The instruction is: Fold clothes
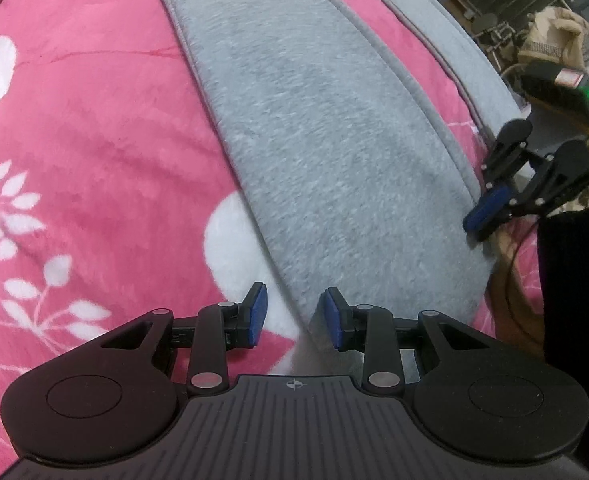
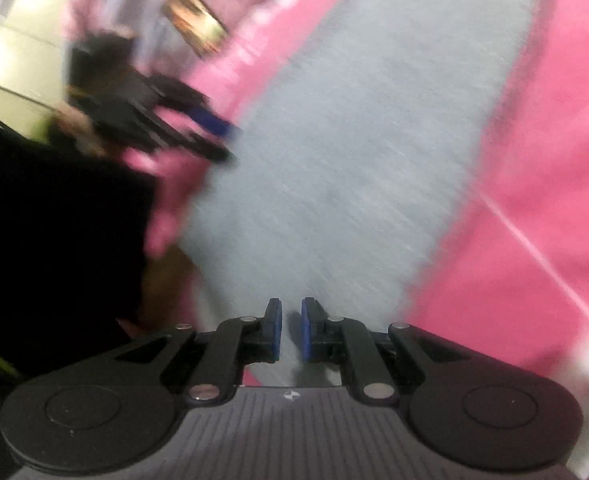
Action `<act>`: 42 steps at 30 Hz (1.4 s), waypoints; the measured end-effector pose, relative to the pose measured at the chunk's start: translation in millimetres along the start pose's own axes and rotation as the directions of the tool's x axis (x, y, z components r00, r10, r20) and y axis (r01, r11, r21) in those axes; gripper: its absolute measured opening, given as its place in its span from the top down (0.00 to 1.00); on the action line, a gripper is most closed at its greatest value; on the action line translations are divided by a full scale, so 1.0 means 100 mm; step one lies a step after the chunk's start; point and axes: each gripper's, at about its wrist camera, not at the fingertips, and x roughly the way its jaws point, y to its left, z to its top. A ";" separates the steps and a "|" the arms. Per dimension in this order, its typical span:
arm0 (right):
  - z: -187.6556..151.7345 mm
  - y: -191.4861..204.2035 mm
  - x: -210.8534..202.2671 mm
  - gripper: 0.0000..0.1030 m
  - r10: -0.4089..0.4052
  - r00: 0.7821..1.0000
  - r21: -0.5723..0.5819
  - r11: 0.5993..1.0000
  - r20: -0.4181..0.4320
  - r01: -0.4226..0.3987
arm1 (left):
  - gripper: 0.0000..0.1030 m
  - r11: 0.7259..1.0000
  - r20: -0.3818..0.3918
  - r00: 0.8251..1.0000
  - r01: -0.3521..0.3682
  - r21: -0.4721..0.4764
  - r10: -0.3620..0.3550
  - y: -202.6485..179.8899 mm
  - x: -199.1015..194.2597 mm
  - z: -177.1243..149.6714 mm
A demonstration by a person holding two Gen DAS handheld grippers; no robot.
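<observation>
The right wrist view is smeared by motion blur: the grey garment (image 2: 334, 152) shows no seams or edges there, and the left gripper (image 2: 198, 132) is a dark streak whose jaw gap cannot be read. The objects past the far corner of the pink blanket (image 2: 534, 240) are unidentifiable. In the left wrist view the garment's far end runs off the top edge, and its near end is hidden behind the gripper body. A black mass (image 1: 578, 280) covers the blanket's right edge.

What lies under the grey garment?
A pink floral blanket shows around the grey garment, so it lies beneath. Anything between them, and under the blanket, is covered.
</observation>
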 end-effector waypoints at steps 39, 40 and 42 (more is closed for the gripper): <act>0.19 0.56 0.84 0.89 0.187 0.979 -0.051 0.980 -0.077 -0.191 | 0.70 0.993 0.140 0.984 0.100 0.056 -0.107 -0.27 0.08 0.57; 0.21 0.56 0.79 0.89 0.183 0.982 -0.049 0.981 -0.053 -0.186 | 0.70 0.992 0.142 0.983 0.113 0.053 -0.120 -0.27 0.09 0.58; 0.25 0.51 0.62 0.89 0.177 0.984 -0.020 0.984 0.037 -0.176 | 0.70 0.991 0.112 0.986 0.120 0.052 -0.126 -0.27 0.15 0.53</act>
